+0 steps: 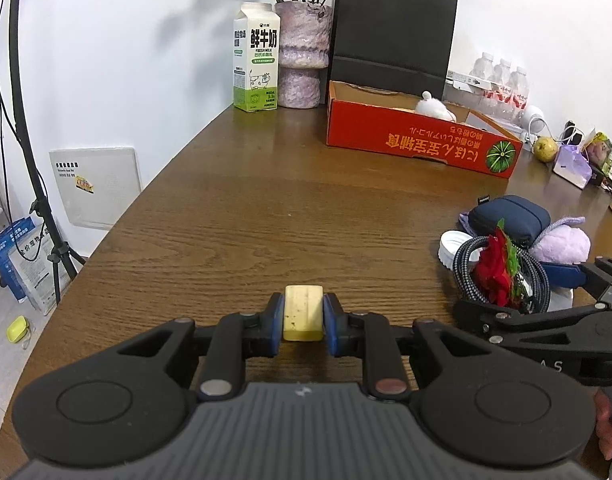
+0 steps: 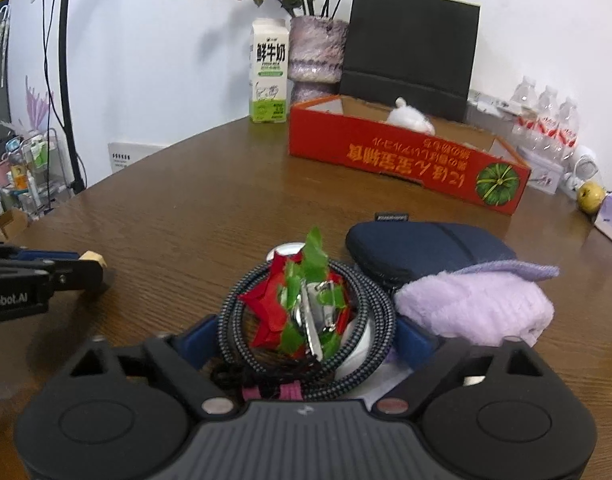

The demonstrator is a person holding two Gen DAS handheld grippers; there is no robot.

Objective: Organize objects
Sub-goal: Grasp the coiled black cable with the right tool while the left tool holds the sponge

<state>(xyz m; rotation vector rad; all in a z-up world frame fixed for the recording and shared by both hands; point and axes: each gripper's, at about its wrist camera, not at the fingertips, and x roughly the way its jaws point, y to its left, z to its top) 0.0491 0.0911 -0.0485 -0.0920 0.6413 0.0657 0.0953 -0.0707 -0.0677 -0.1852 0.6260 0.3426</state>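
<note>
Pale yellow block, red box

The left gripper, black with blue pads, points forward and a little downward over the table. Its jaws are closed tight on a small pale yellow rectangular block, with one pad pressing each long side. The right gripper, of the same black and blue build, points downward at a similar angle. Its jaws stand wide, one finger on each side of a coiled black-and-white braided cable; whether the pads touch it I cannot tell. A part of a hand shows at the lower right edge of the left wrist view.
</note>
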